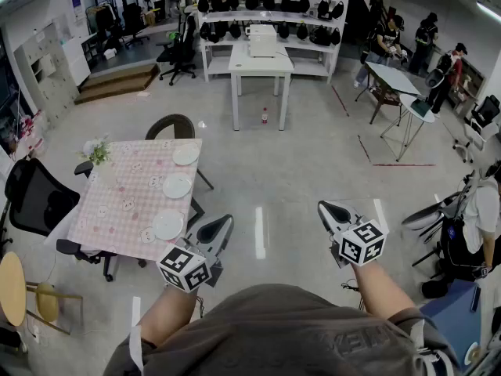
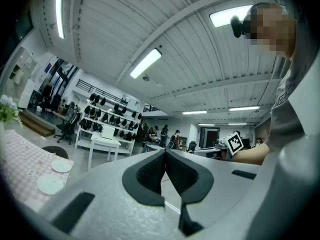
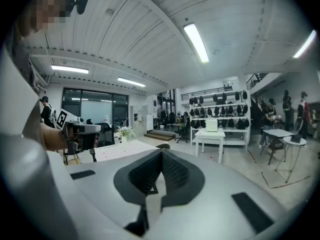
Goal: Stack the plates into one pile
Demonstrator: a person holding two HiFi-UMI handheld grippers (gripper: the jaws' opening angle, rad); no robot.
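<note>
Place: open-plan lab or workshop hall, part office.
Floor (image 1: 313, 171): polished grey, marked with red tape lines (image 1: 401, 164).
Ceiling (image 2: 110, 24): white panels, strip lights (image 2: 145, 63).
At the back: white shelves (image 1: 266, 6) with rows of dark gear, kind unclear.
Centre: white table (image 1: 261, 61), white box (image 1: 262, 41) at its far edge.
Back left: office chairs (image 1: 178, 53).
Right: folding tables (image 1: 394, 77) with people (image 1: 385, 39).
Left: pink-checked table (image 1: 125, 202), three plates (image 1: 177, 185) along its right edge.
</note>
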